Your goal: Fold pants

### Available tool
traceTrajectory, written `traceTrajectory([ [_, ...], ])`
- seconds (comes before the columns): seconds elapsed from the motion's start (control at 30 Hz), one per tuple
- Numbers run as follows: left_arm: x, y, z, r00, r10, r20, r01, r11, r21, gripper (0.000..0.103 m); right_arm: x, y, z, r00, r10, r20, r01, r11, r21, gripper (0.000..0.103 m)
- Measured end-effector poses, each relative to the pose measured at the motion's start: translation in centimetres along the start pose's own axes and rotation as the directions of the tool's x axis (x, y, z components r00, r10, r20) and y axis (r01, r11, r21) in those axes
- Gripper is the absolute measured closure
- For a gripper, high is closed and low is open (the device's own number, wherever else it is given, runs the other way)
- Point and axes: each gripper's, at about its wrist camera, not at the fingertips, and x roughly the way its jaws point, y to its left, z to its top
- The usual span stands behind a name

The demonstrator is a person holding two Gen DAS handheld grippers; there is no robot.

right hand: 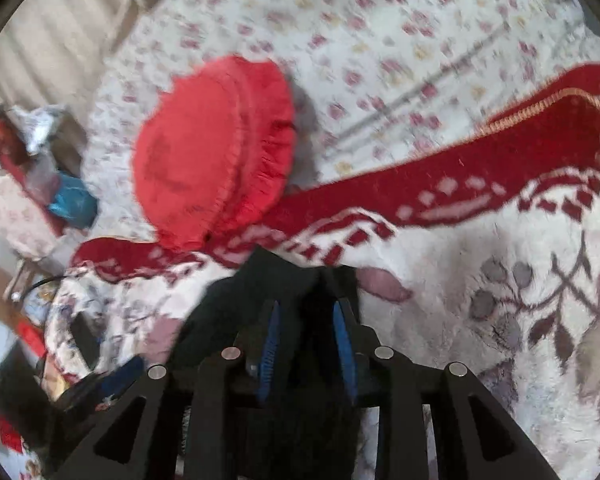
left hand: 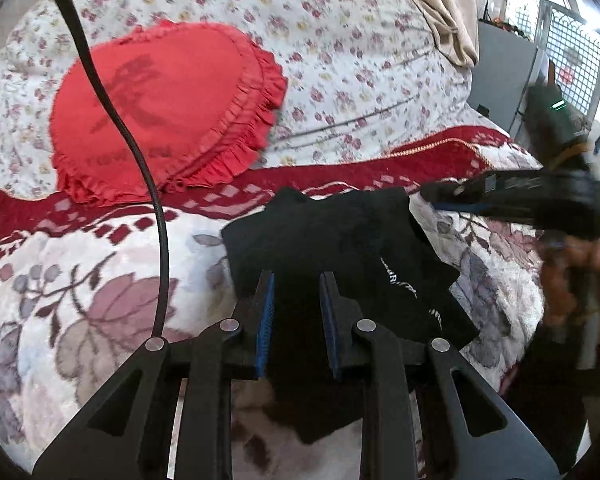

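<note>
The black pants (left hand: 340,248) lie folded into a small bundle on the floral blanket (left hand: 100,280), with white lettering on one side. My left gripper (left hand: 298,280) is open just above the bundle's near part, its blue pads apart and empty. My right gripper (left hand: 440,196) shows blurred at the bundle's far right edge. In the right wrist view my right gripper (right hand: 306,308) is open over the black pants (right hand: 260,292), jaws apart with cloth beneath them; the view is motion-blurred.
A red heart-shaped frilled cushion (left hand: 164,112) lies on the flowered sheet (left hand: 340,40) behind the blanket's red border (left hand: 420,160). A black cable (left hand: 140,160) hangs across the left. Beige cloth (left hand: 448,8) and furniture stand at the far right. Clutter (right hand: 52,184) lies left of the bed.
</note>
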Motion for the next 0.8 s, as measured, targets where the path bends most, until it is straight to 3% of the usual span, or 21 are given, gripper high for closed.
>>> traceTrajectory([
  [0.13,2.0,-0.7,0.0,0.998,-0.021,-0.054,0.021,1.0,-0.005,0.083,0.2,1.6,-0.6,0.997,0.065,-0.041,-0.067,0.997,-0.035,0.076],
  [0.3,2.7,-1.2,-0.3,0.997,-0.012,-0.071,0.013,1.0,0.009,0.082,3.2,1.8,-1.7,0.994,0.007,-0.113,-0.014,0.998,-0.065,0.076],
  [0.33,2.8,-1.2,-0.2,0.997,-0.013,-0.073,0.013,1.0,0.007,0.079,3.6,1.7,-1.9,0.994,0.013,-0.112,-0.021,0.997,-0.069,0.078],
  [0.37,2.8,-1.2,-0.3,0.997,-0.019,-0.075,0.019,1.0,0.002,0.079,3.8,1.9,-2.1,0.995,0.003,-0.102,-0.012,0.996,-0.085,0.095],
  [0.4,2.7,-1.1,-0.3,0.997,-0.019,-0.075,0.019,1.0,0.0,0.079,3.8,2.0,-2.1,0.996,-0.004,-0.093,-0.005,0.995,-0.099,0.097],
  [0.57,2.0,-1.7,0.8,0.998,-0.031,-0.059,0.032,0.999,0.015,0.079,0.8,2.1,-1.0,1.0,-0.03,-0.001,0.029,0.989,-0.146,0.1],
  [0.7,3.0,-1.9,0.7,0.996,-0.037,-0.084,0.036,0.999,-0.008,0.07,0.3,1.6,-0.9,0.998,-0.066,-0.011,0.063,0.987,-0.144,0.103],
  [0.8,3.8,-2.1,0.0,0.995,-0.02,-0.099,0.02,1.0,0.006,0.07,-0.5,1.5,-2.2,0.999,0.002,-0.053,-0.009,0.993,-0.119,0.102],
])
